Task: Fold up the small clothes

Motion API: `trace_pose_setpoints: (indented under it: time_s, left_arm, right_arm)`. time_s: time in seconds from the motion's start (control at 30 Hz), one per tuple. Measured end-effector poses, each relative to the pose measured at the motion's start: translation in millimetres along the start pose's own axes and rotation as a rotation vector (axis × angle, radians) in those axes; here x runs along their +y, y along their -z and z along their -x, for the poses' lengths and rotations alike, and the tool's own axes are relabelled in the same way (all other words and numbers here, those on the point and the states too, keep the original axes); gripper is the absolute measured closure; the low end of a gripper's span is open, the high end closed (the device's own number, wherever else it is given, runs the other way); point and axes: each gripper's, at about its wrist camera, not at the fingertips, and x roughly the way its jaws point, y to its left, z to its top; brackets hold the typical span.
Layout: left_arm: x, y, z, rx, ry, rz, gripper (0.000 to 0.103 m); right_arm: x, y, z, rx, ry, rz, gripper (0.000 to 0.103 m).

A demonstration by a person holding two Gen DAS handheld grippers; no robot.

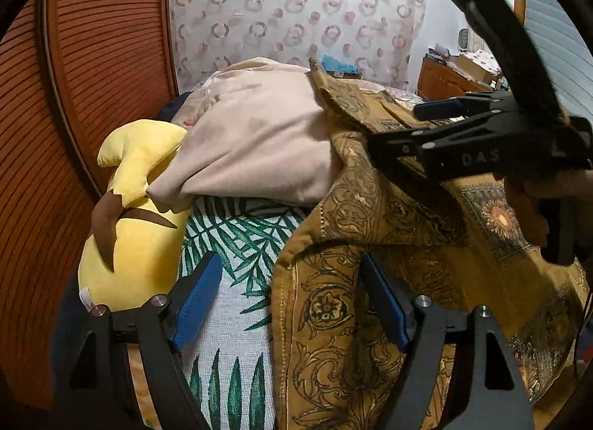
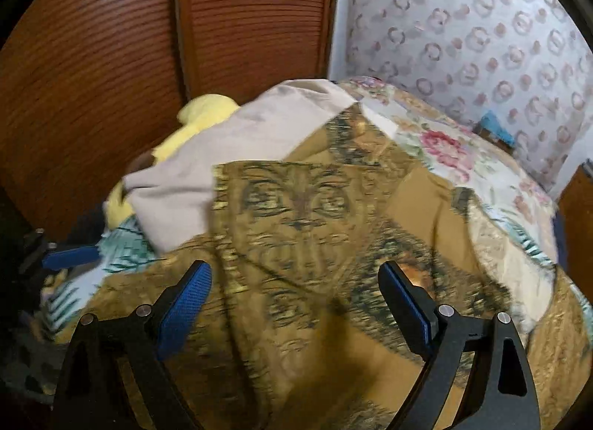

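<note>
A mustard-yellow garment with dark ornate print [image 1: 333,304] lies bunched on the bed, its left hemmed edge between my left fingers. My left gripper [image 1: 292,293] is open, low over the bed at that edge. My right gripper [image 2: 296,300] is open above the spread middle of the same garment [image 2: 296,207], nothing between its blue pads. The right gripper [image 1: 437,111] also shows in the left wrist view, at upper right over the garment. The left gripper's blue pad [image 2: 70,256] shows at the left edge of the right wrist view.
The bed has a leaf-print sheet [image 1: 237,282] and a floral cover [image 2: 444,145]. A beige pillow [image 1: 259,141] and a yellow plush toy [image 1: 137,215] lie at the far left. Louvred wooden doors [image 2: 241,22] stand behind. A wooden cabinet [image 1: 448,82] stands far right.
</note>
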Motion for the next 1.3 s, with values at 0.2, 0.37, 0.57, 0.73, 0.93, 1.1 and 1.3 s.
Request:
trace_pose_setpoints:
  time_s: [0.2, 0.37, 0.57, 0.73, 0.93, 1.1, 1.3]
  left_arm:
    - [1, 0, -1, -0.001, -0.003, 0.004, 0.025]
    - [1, 0, 0, -0.004, -0.004, 0.004, 0.025]
    - [0, 1, 5, -0.028, 0.002, 0.002, 0.025]
    - [-9, -5, 21, -0.072, -0.027, -0.027, 0.025]
    - [-51, -23, 58, -0.164, -0.016, -0.100, 0.025]
    - [-100, -34, 80, -0.234, 0.004, -0.172, 0.025]
    - [-150, -42, 89, -0.265, 0.064, -0.240, 0.025]
  right_arm:
    - [-55, 14, 7, 0.001, 0.197, -0.112, 0.012]
    - [-77, 31, 31, -0.024, 0.193, -0.151, 0.012]
    - [-87, 90, 90, -0.111, 0.086, -0.196, 0.012]
    - [-108, 155, 143, -0.167, 0.101, -0.277, 0.012]
    - [-129, 212, 190, -0.201, 0.153, -0.375, 0.012]
    - [-139, 258, 222, -0.202, 0.230, -0.416, 0.012]
    - [-152, 297, 236, -0.173, 0.291, -0.468, 0.012]
